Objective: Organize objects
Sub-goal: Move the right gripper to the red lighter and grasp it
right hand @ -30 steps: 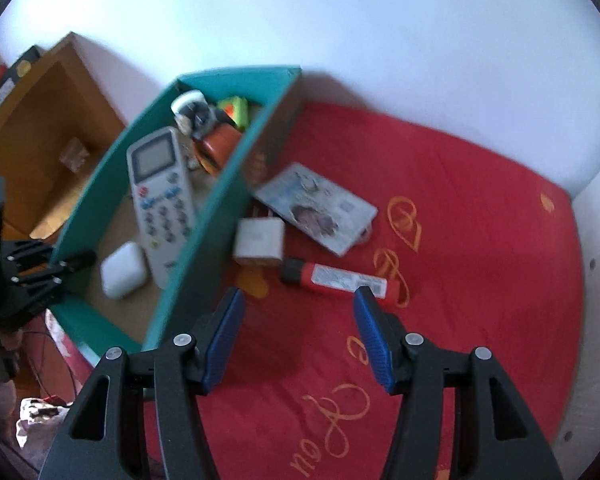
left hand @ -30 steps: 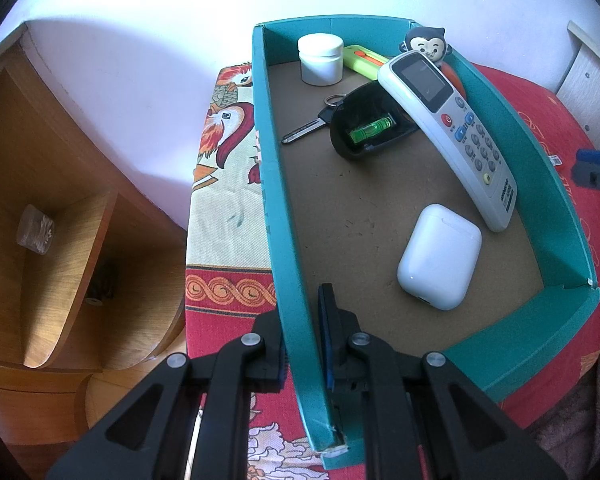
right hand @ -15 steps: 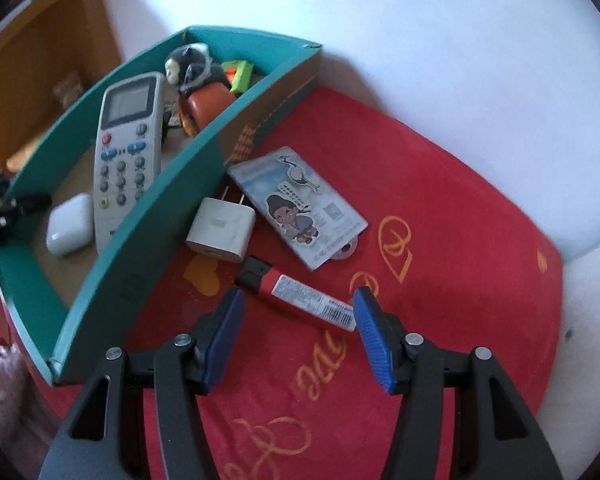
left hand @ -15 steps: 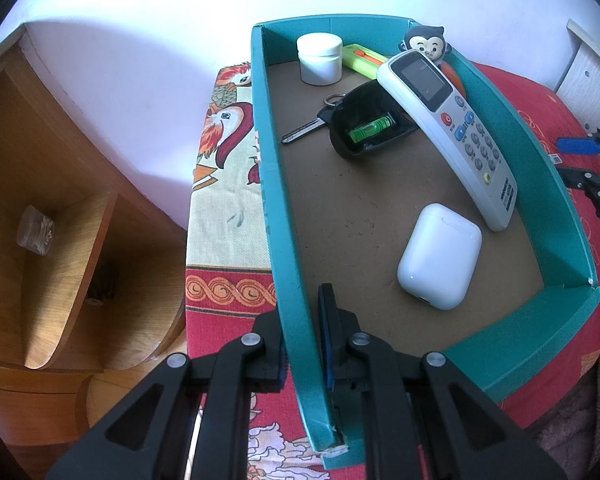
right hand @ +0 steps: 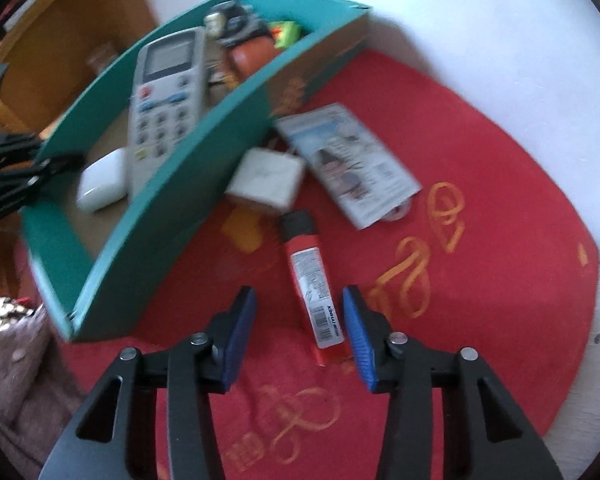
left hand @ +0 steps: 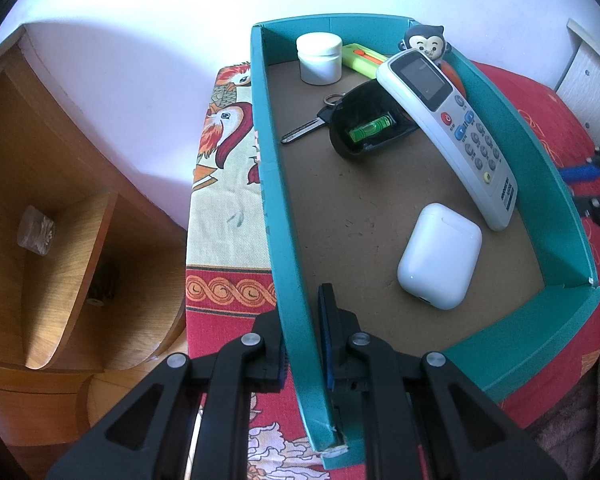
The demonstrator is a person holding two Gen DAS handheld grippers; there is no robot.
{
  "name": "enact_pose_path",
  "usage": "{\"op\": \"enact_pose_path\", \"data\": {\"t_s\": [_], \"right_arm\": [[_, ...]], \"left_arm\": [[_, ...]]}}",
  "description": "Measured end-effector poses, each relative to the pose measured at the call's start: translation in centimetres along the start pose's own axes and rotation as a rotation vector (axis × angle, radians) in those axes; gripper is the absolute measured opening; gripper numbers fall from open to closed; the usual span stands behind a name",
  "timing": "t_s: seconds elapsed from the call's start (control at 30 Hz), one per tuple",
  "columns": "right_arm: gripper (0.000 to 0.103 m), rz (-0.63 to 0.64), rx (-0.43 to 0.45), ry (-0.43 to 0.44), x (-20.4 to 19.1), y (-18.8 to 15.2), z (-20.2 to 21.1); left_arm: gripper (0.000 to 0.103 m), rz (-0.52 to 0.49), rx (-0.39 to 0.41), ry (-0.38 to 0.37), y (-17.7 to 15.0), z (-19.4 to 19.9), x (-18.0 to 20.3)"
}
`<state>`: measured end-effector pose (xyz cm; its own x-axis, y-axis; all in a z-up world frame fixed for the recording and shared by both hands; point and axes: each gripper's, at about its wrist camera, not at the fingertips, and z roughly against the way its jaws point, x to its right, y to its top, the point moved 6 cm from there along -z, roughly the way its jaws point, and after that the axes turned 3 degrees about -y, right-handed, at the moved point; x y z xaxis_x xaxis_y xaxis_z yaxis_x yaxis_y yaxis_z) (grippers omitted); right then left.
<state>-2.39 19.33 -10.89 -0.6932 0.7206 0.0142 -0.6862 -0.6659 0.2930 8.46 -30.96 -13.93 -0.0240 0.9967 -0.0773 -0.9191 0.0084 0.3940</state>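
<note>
The left gripper [left hand: 303,334] was clamped on the near left wall of a teal box [left hand: 268,168], one finger outside the wall and one inside, at the bottom of the left wrist view. The box sat on a red patterned cloth [right hand: 480,208] that covered the surface; at the left of that view the cloth showed a cream panel printed with birds [left hand: 224,136]. Behind everything stood a plain white wall [left hand: 160,12], and a wooden corner shelf [left hand: 60,208] filled the left edge of the frame, with a small glass jar [left hand: 36,231] on one of its boards.

Inside the box, on its brown floor, lay a white earbud case [left hand: 440,256] toward the lower right, a white remote [left hand: 448,128] leaning along the right wall, a black case [left hand: 370,124] with a green part inside, a key [left hand: 304,131], a white jar [left hand: 319,58] at the far end, a yellow-green item [left hand: 362,60] and a monkey figure [left hand: 424,42].

In the right wrist view, somewhat blurred, the right gripper [right hand: 300,334] was spread wide and empty, low over the cloth. A red marker [right hand: 312,284] lay between and just ahead of its blue pads [right hand: 358,336], its near end close to the right one. Beyond it, outside the box's wall, rested a white charger [right hand: 266,178] and a printed card packet [right hand: 348,160].
</note>
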Motion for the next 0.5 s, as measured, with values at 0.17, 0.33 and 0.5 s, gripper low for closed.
{"op": "enact_pose_path", "data": {"t_s": [0.17, 0.33, 0.5], "right_arm": [[0.045, 0.002, 0.018, -0.038, -0.4, 0.3, -0.1], [0.023, -0.011, 0.027, -0.061, 0.1, 0.6, -0.8], [0.021, -0.067, 0.049, -0.046, 0.5, -0.1, -0.6]], "left_arm": [[0.010, 0.000, 0.000, 0.001, 0.0, 0.0, 0.0], [0.010, 0.000, 0.000, 0.001, 0.0, 0.0, 0.0], [0.010, 0.001, 0.000, 0.001, 0.0, 0.0, 0.0]]}}
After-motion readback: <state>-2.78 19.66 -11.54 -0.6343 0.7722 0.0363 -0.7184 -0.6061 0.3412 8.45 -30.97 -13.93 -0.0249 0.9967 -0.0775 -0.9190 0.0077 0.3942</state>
